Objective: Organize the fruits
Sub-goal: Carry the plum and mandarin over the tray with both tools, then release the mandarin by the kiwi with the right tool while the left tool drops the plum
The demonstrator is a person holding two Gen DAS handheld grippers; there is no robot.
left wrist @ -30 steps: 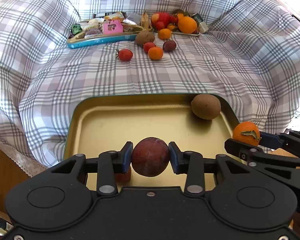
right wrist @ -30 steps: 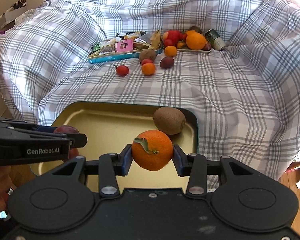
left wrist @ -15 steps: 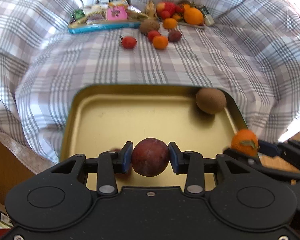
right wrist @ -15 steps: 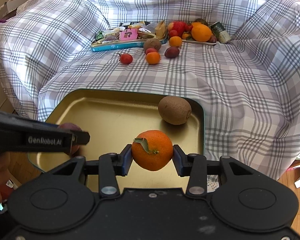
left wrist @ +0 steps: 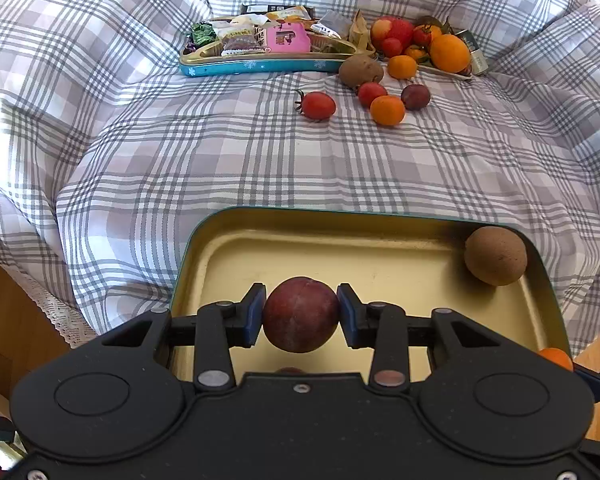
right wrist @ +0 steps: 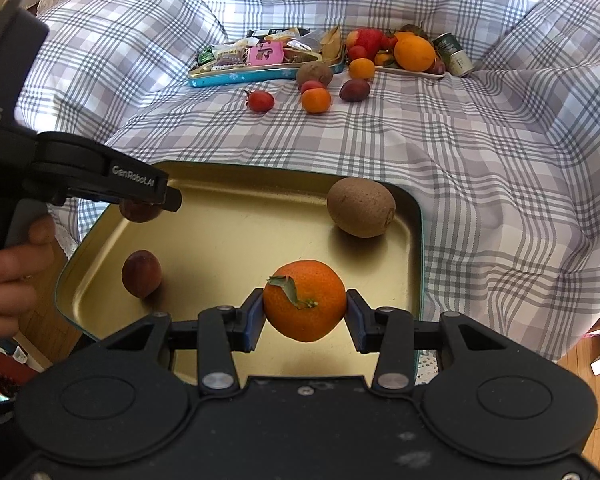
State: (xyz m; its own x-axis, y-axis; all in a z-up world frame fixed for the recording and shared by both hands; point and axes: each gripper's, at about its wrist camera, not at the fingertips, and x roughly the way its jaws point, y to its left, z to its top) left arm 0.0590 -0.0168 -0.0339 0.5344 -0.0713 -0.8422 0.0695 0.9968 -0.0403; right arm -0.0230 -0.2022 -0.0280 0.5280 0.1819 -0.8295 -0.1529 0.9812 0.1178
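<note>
Left tongs (left wrist: 301,314) clamp 1 plum (left wrist: 301,314); right tongs (right wrist: 305,307) clamp 1 tangerine (right wrist: 305,307); tray (right wrist: 236,208) holds 1 kiwi (right wrist: 360,207).

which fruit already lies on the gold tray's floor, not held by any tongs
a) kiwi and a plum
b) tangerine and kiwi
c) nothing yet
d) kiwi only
a: the kiwi rests in the gold tray's far right corner and a plum lies by its left wall, both free of the tongs.

The gold metal tray (right wrist: 414,240) is bare across its middle; a brown kiwi (right wrist: 360,207) blocks its far right corner and a dark red plum (right wrist: 141,273) its left side.
</note>
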